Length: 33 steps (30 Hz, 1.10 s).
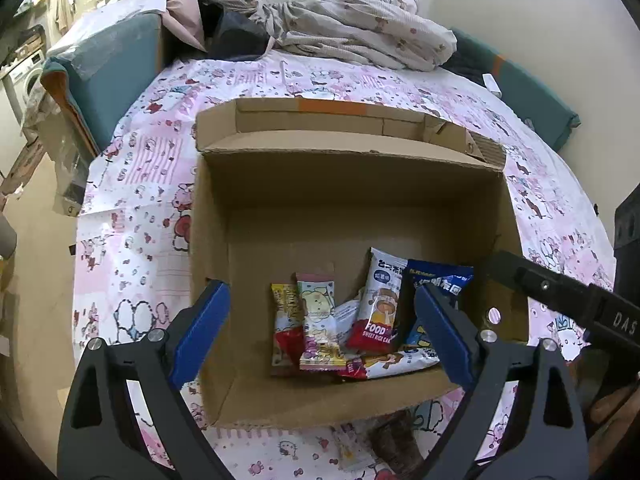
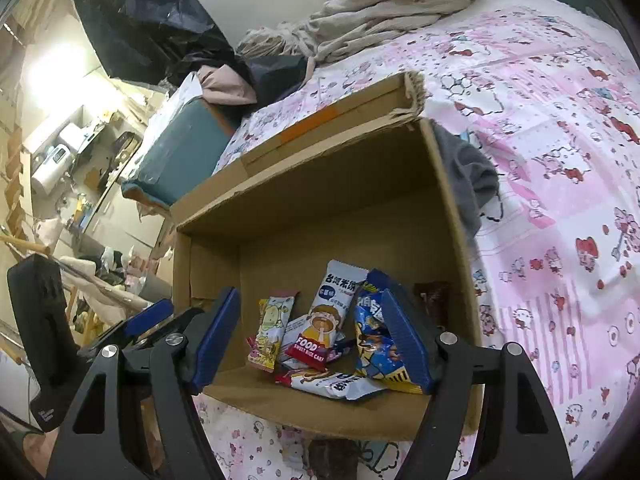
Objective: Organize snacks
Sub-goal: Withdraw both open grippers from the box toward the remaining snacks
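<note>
Several small foil snack packets lie heaped in the near right corner of an open brown cardboard box, overlapping so the lowest are partly hidden. Most of the box floor is bare. It sits on a pink cartoon-print bedsheet. Both the left gripper and right gripper hang wide open above the near rim, gripping nothing.

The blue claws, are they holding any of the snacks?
No. The left gripper and the right gripper are both open with nothing between their fingers. The snack packets all lie loose inside the cardboard box.
</note>
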### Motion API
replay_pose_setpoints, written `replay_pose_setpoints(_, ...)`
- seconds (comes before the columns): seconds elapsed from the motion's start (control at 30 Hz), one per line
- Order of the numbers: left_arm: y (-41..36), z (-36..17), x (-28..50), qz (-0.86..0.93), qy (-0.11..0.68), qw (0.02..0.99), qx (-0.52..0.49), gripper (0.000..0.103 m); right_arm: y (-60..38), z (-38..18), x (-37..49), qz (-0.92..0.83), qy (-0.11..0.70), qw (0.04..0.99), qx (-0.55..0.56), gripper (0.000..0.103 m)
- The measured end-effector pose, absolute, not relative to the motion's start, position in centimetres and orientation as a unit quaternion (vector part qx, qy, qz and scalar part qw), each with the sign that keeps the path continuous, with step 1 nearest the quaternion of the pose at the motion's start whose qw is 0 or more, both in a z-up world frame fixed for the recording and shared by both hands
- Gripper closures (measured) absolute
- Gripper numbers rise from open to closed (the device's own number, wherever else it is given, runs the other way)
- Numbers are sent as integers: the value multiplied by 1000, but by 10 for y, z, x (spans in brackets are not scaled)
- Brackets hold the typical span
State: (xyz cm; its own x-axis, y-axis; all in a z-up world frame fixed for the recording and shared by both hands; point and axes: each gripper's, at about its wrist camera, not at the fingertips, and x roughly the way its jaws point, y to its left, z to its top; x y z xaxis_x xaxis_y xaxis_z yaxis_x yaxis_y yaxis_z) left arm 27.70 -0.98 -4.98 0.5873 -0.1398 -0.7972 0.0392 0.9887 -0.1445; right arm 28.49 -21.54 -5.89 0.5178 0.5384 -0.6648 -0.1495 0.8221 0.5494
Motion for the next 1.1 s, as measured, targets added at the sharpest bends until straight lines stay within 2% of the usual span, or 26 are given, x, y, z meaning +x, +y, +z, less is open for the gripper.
replay_pose_setpoints(0.1, -1, -40, 265, -61, 438, 893, -79, 11, -218, -49, 275, 194, 437, 854, 205, 24)
replay_pose_setpoints(0.17, 2, -35, 260, -62, 435, 894, -84, 11, -221, -44, 268, 189, 433, 859, 197, 17)
replay_pose_setpoints(0.43, 17, -26, 229, -58, 435, 891, -118, 11, -232, -26, 233, 187, 426, 861, 202, 12)
replay_pose_setpoints(0.57, 22, -22, 213, -53, 431, 893, -120, 1, -236, -27, 215, 172, 434, 861, 203, 12)
replay_pose_setpoints(0.77, 35, -27, 192, -11, 445, 887, -121, 1, -240, -33, 192, 157, 447, 857, 202, 12)
replay_pose_setpoints(0.97, 47, -50, 182, 31, 490, 864, -110, 1, -241, -62, 185, 139, 503, 821, 230, 12)
replay_pose_setpoints(1.1, 60, -64, 178, 54, 512, 846, -139, 1, -219, -91, 191, 135, 560, 794, 193, 12)
